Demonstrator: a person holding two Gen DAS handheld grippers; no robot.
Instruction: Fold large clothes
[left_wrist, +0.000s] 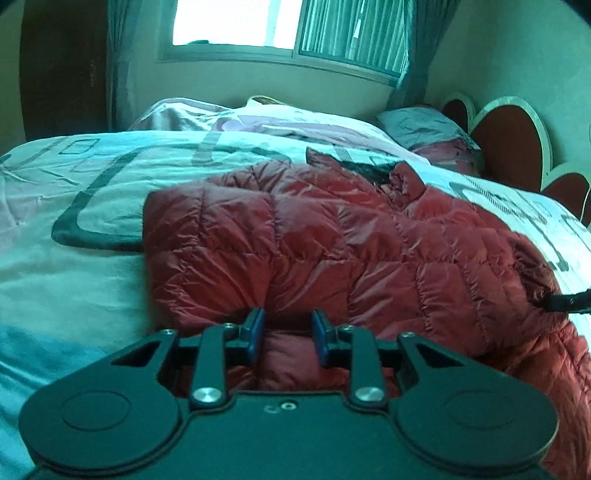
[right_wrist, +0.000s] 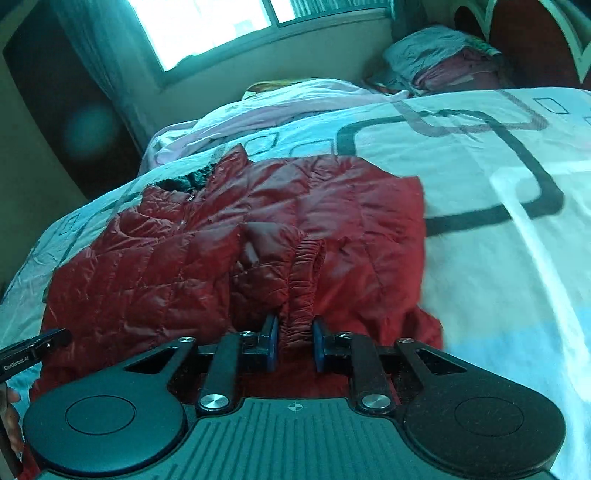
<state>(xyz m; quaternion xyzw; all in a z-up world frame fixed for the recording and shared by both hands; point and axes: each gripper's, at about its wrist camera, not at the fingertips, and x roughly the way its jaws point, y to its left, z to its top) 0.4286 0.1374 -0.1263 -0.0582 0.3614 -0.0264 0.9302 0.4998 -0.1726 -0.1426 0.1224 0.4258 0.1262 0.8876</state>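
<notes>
A red quilted puffer jacket (left_wrist: 332, 236) lies on the bed, partly folded, its dark-lined collar toward the far side. My left gripper (left_wrist: 288, 336) is shut on a thick fold of the jacket's near edge, which bulges between the blue pads. In the right wrist view the jacket (right_wrist: 184, 240) fills the middle, with a sleeve and its gathered elastic cuff (right_wrist: 306, 280) lying over the body. My right gripper (right_wrist: 295, 339) is shut on that cuff edge. The tip of the other gripper (right_wrist: 33, 347) shows at the left edge.
The bed has a white quilt with grey square patterns (left_wrist: 92, 177). A pink blanket (left_wrist: 258, 118) and pillows (left_wrist: 428, 125) lie at the far side. A red scalloped headboard (left_wrist: 513, 144) stands at the right. A window (left_wrist: 288, 26) with curtains is behind.
</notes>
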